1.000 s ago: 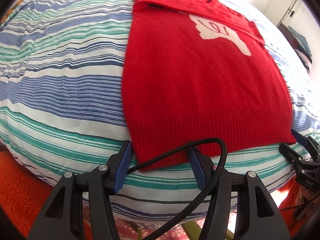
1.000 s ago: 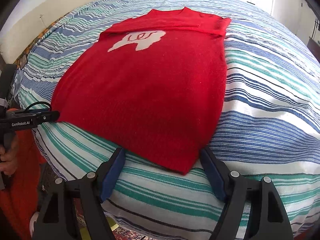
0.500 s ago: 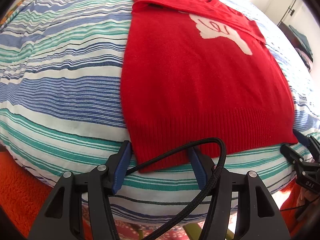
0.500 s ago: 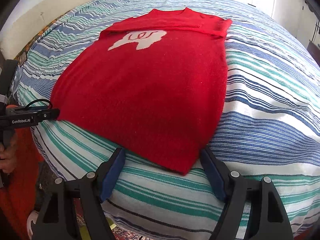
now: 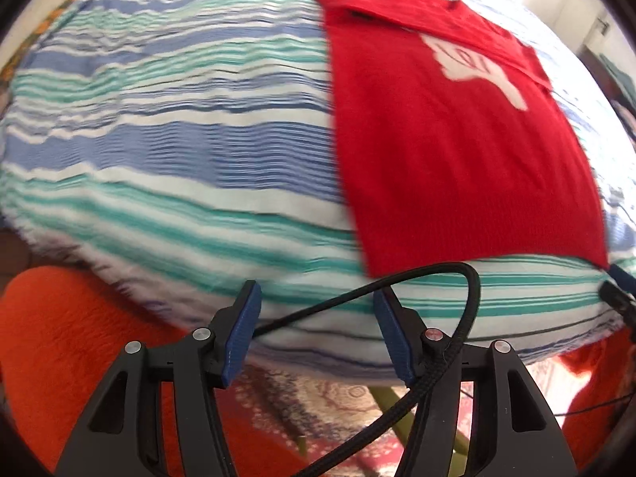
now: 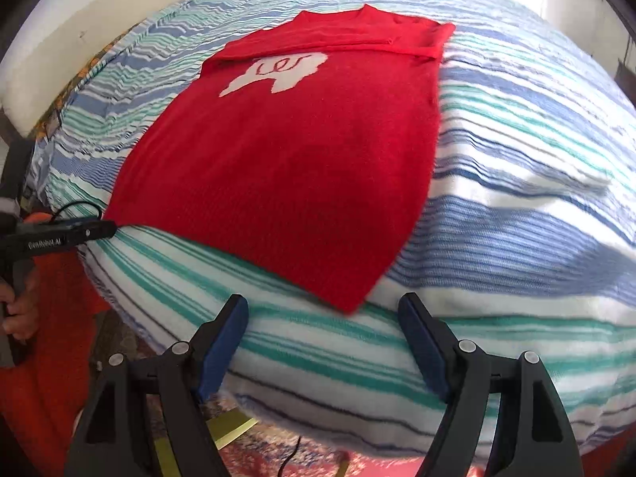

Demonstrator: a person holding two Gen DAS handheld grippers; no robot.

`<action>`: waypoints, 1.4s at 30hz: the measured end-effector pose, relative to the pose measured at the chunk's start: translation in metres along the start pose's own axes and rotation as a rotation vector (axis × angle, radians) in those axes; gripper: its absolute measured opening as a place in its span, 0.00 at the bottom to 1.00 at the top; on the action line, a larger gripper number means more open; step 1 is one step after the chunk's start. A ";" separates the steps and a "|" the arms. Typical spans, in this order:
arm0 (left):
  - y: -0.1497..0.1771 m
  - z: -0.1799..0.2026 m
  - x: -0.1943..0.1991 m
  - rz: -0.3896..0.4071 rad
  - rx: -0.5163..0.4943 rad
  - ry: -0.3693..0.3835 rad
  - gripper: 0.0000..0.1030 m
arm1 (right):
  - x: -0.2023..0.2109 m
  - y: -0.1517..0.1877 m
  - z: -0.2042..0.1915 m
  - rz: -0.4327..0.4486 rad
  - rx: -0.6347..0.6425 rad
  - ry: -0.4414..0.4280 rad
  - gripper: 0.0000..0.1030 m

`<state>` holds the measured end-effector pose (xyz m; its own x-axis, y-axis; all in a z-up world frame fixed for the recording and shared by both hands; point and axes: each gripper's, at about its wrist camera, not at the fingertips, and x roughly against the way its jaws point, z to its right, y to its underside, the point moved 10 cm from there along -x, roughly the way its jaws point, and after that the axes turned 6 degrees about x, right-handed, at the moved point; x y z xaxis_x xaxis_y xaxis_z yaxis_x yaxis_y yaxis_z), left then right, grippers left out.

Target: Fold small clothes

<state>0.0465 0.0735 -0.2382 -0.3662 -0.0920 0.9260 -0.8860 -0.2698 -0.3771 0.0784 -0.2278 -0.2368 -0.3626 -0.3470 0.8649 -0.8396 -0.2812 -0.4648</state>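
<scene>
A small red knit sweater (image 5: 457, 151) with a white motif lies flat on the striped bed, sleeves folded across the top; it also shows in the right wrist view (image 6: 294, 159). My left gripper (image 5: 316, 298) is open and empty, off the bed's edge, below and left of the sweater's hem corner. My right gripper (image 6: 322, 310) is open and empty, just short of the other hem corner. The left gripper also shows from the side in the right wrist view (image 6: 107, 228), near the hem's left corner. Both views are motion-blurred.
The bed (image 6: 516, 214) has a blue, green and white striped cover that rounds down at its near edge. An orange rug (image 5: 59, 338) and a patterned carpet (image 5: 318, 401) lie on the floor below. A black cable (image 5: 457, 318) loops across the left gripper.
Both grippers have pulled back from the hem, which had lain between their fingers. The left gripper has also swung left. The sweater has not moved.
</scene>
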 end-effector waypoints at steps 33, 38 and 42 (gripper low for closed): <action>-0.076 0.029 0.030 -0.026 0.285 0.579 0.02 | 0.032 -0.055 0.027 0.230 -0.313 -0.359 0.06; -0.161 0.046 0.022 0.042 0.286 0.555 0.02 | 0.029 -0.109 0.051 0.297 -0.345 -0.317 0.06; -0.229 0.061 0.007 0.076 0.290 0.537 0.02 | 0.019 -0.172 0.076 0.339 -0.333 -0.258 0.06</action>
<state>0.2643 0.0757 -0.1439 -0.5839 0.3541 0.7306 -0.7661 -0.5381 -0.3515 0.2465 -0.2540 -0.1544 -0.5596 -0.5890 0.5830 -0.7906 0.1686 -0.5886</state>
